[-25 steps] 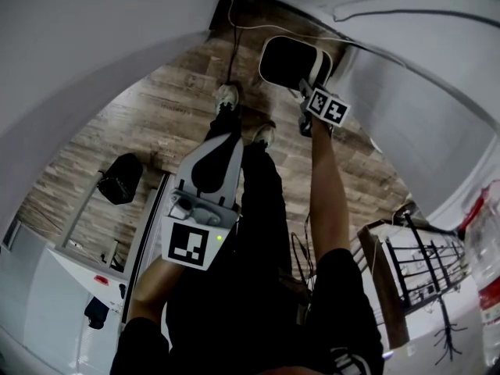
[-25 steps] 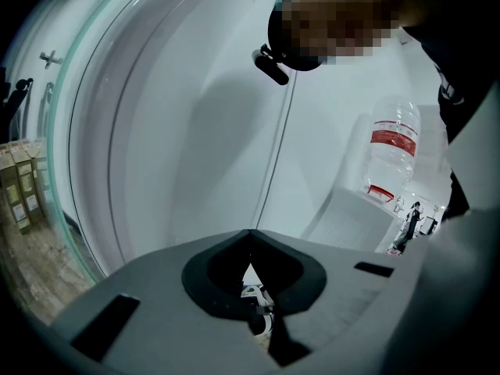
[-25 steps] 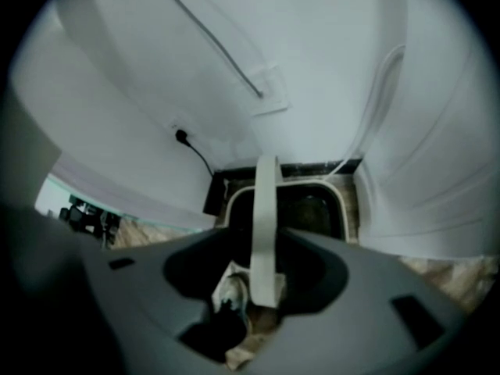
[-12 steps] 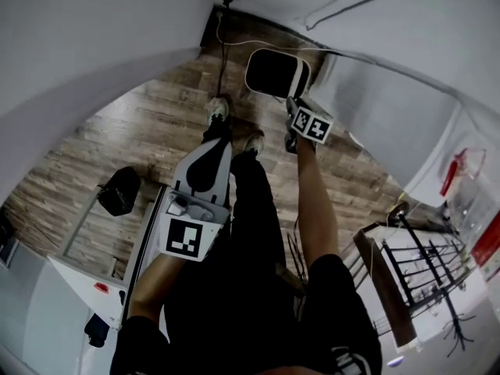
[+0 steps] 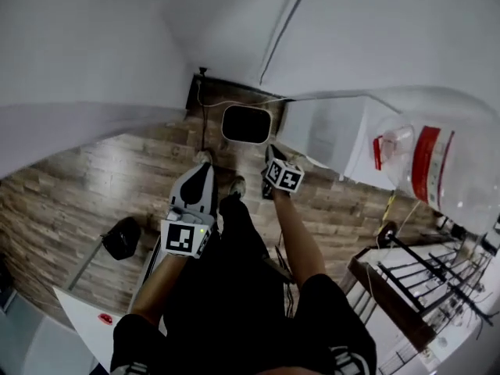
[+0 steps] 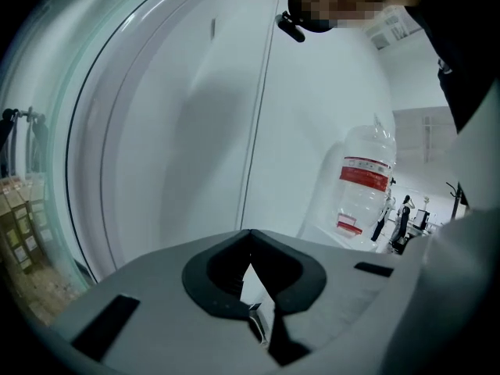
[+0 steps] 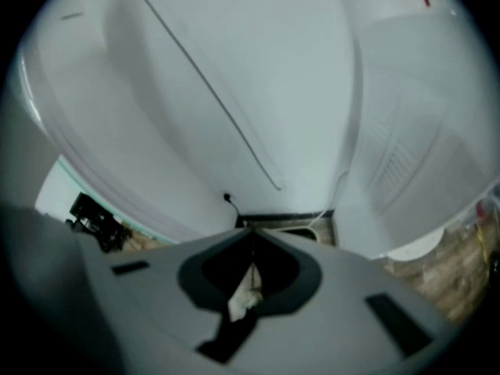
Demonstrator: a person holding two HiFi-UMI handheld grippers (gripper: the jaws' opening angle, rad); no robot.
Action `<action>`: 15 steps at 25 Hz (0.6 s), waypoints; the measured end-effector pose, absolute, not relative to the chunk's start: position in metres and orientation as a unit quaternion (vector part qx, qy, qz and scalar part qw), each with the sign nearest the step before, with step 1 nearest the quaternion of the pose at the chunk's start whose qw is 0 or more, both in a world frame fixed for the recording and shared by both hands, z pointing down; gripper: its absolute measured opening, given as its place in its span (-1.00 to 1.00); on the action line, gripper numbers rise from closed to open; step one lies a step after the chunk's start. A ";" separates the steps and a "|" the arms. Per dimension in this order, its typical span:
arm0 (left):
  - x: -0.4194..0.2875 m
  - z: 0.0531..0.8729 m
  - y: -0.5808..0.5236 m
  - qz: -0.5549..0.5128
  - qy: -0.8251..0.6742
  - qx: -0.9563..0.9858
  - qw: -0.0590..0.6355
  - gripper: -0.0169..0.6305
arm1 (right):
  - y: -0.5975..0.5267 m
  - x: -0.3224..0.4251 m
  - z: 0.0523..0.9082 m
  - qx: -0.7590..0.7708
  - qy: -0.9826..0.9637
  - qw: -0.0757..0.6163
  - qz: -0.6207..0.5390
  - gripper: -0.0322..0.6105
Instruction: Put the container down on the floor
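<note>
A: Entry: container position?

B: The black rounded container with a white rim [image 5: 246, 124] stands upright on the brown wood-plank floor [image 5: 117, 170]. It is near the dark baseboard [image 5: 226, 94] at the wall corner, and a white cabinet unit [image 5: 324, 135] is just beside it.

A: Contact with either tool?

B: None. The container sits free on the floor, past the person's shoes [image 5: 234, 184]. Right tool [image 7: 251, 237]: the jaws have just been closing and are now together, with nothing between them. Left tool [image 6: 250, 237]: the jaws are also together, tips meeting, and it is empty. In the head view both tools are on the near side of the container, the right one closer to it.

A: Surroundings?

B: A large clear plastic bottle with a red label [image 5: 437, 166] stands on a white surface at the right. A small black object [image 5: 123, 237] is at the left; I cannot tell what it is. A dark metal rack [image 5: 422, 280] is at the lower right.
</note>
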State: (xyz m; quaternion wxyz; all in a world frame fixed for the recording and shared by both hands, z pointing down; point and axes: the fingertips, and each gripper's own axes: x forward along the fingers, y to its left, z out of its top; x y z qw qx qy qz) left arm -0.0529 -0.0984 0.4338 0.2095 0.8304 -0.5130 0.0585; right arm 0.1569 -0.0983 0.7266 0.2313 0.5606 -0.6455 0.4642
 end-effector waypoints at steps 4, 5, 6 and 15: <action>-0.044 0.389 -0.090 0.055 -0.501 0.846 0.174 -0.86 | -0.105 0.164 0.625 0.578 -0.674 0.176 0.426 -0.79; -0.043 0.383 -0.091 0.059 -0.498 0.849 0.166 -0.86 | -0.108 0.165 0.605 0.580 -0.680 0.163 0.417 -0.79; -0.042 0.379 -0.092 0.062 -0.496 0.852 0.157 -0.86 | -0.110 0.165 0.586 0.581 -0.687 0.152 0.409 -0.79; -0.027 0.330 -0.064 0.060 -0.488 0.861 0.130 -0.86 | -0.087 0.173 0.412 0.607 -0.735 0.077 0.293 -0.79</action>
